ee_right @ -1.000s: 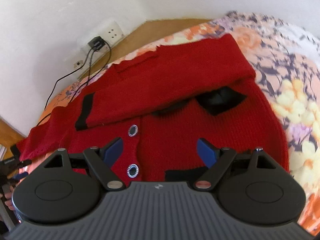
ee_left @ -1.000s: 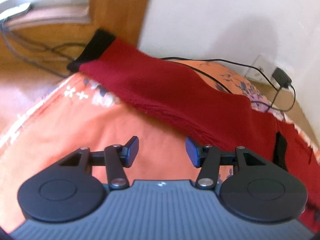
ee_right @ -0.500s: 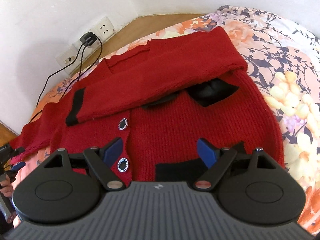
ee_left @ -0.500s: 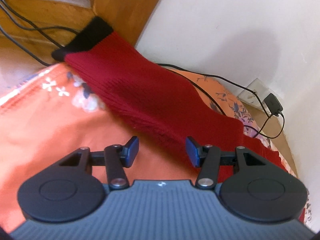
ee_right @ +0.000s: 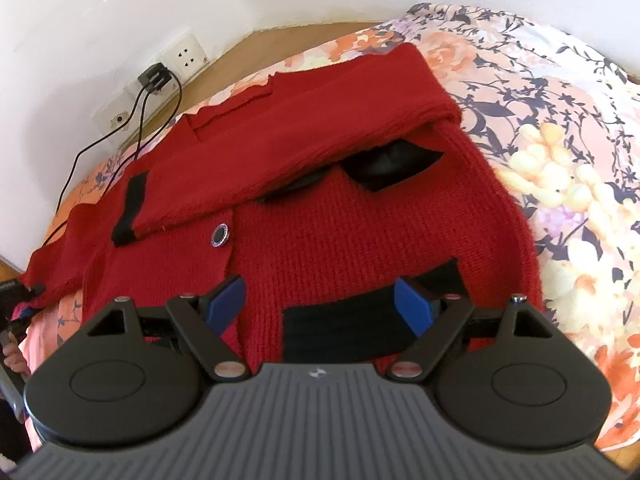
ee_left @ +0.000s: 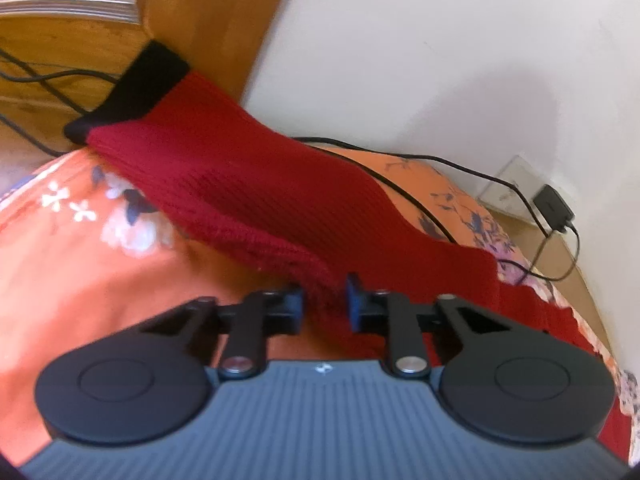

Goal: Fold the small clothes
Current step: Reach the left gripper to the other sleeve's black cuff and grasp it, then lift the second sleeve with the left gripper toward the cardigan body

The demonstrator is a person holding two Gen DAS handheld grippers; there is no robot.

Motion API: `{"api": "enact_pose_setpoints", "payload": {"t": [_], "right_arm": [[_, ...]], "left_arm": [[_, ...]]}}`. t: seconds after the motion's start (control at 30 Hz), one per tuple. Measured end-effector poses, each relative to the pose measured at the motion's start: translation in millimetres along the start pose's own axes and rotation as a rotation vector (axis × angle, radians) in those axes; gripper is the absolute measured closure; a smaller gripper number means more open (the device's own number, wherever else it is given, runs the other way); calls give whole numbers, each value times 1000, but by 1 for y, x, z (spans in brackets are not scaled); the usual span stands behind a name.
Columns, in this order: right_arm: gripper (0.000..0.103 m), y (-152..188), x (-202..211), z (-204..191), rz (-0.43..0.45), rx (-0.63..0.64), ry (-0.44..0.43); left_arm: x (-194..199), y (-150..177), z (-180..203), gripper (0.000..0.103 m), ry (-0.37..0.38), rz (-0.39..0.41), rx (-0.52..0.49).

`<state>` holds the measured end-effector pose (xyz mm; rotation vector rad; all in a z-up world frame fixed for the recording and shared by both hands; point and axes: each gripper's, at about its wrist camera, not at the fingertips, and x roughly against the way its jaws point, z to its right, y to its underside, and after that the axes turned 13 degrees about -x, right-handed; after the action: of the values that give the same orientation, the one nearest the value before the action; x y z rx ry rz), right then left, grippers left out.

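Note:
A red knit cardigan (ee_right: 340, 232) with black trim lies spread on the bed, buttons (ee_right: 219, 235) up. One sleeve (ee_right: 300, 128) is folded across its chest. The other sleeve (ee_left: 248, 176) stretches away to a black cuff (ee_left: 140, 88) at the bed's edge. My left gripper (ee_left: 324, 300) is shut on the near edge of that stretched sleeve, with red knit bunched between the blue pads. Over the cardigan's lower body and its black pocket band (ee_right: 340, 328), my right gripper (ee_right: 320, 300) is open and holds nothing.
The orange floral bedsheet (ee_right: 560, 160) covers the bed. A wall socket with a black charger (ee_left: 554, 204) and trailing cables sits close behind the cardigan. Wooden furniture (ee_left: 200, 20) stands past the cuff. A hand (ee_right: 16, 360) shows at the far left of the right wrist view.
My left gripper went forward onto the sleeve's edge and its fingers closed on the knit. The right gripper drew nearer to the cardigan's lower body and stayed open.

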<state>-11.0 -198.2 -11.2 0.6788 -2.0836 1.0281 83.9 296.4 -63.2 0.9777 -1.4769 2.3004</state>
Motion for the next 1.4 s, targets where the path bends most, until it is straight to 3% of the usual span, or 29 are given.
{"api": "enact_pose_setpoints", "payload": {"t": [0.33,0.63,1.03,1.4], "right_arm": [[16,-5,13,9,55,-41,-4],[16,-16,32,14,120,-65,-26],[16,-37,52,41,195,-116,-6],[16,-59,38,53,180,-133,5]], "left_arm": [[52,-17,40,89,86,178,-177],[75,-34,96,90,199,256,-255],[63,-39,169,90,321,253,-320],[43,-19,235,90,417,209,-409]]}}
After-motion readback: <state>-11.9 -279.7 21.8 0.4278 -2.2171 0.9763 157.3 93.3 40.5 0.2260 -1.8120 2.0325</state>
